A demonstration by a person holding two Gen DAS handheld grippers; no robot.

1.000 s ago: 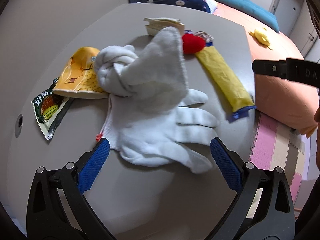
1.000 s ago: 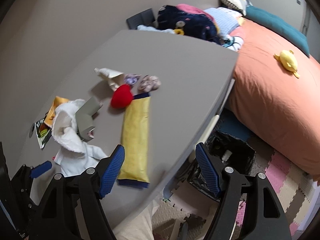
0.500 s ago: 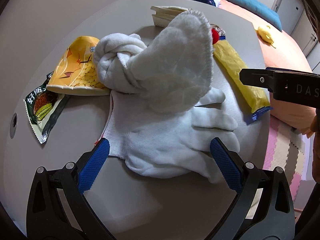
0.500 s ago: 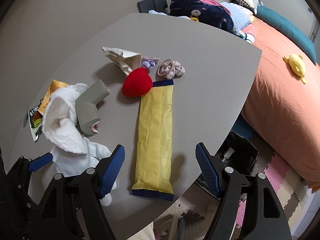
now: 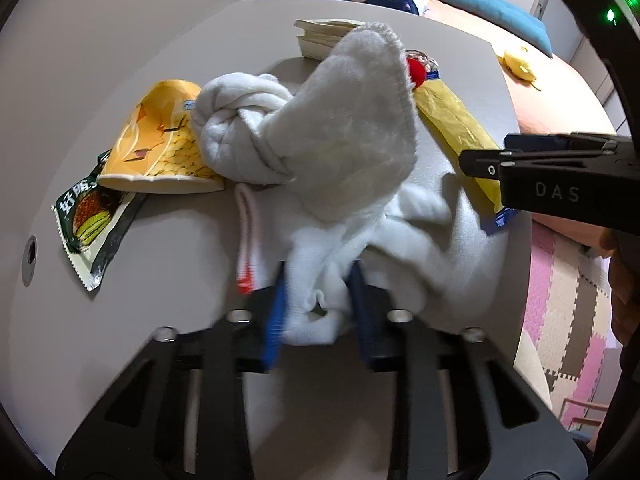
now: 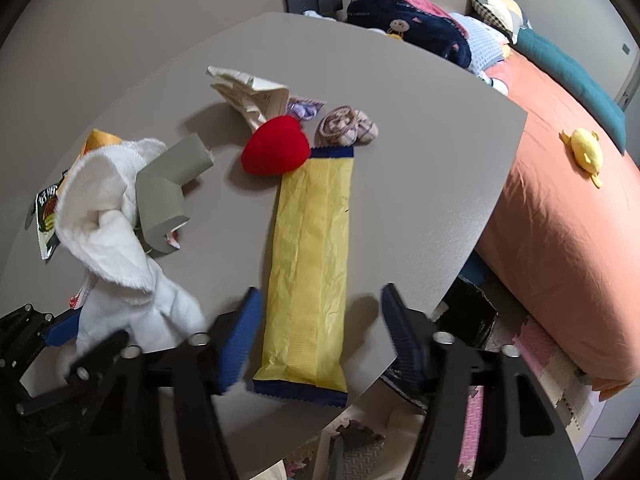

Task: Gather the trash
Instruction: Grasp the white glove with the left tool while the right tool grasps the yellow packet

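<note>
My left gripper (image 5: 318,306) is shut on a white glove (image 5: 376,240) lying on the grey table (image 5: 180,260); it also shows in the right wrist view (image 6: 132,312). A white towel (image 5: 320,136) lies bunched over the glove. My right gripper (image 6: 320,336) is open, its fingers either side of the near end of a long yellow wrapper (image 6: 310,264), also seen in the left wrist view (image 5: 456,128). A yellow corn snack bag (image 5: 160,140) and a green wrapper (image 5: 92,220) lie at the left.
A red heart plush (image 6: 276,152), a crumpled paper carton (image 6: 252,92), a small purple wrapper (image 6: 304,108), a plaid pouch (image 6: 348,128) and a grey bent piece (image 6: 168,188) lie on the table. A black bin (image 6: 468,320) stands below the table edge. An orange bed (image 6: 560,220) is at right.
My left gripper has shut on the white glove and bunched it up. My right gripper has moved forward over the near end of the yellow wrapper.
</note>
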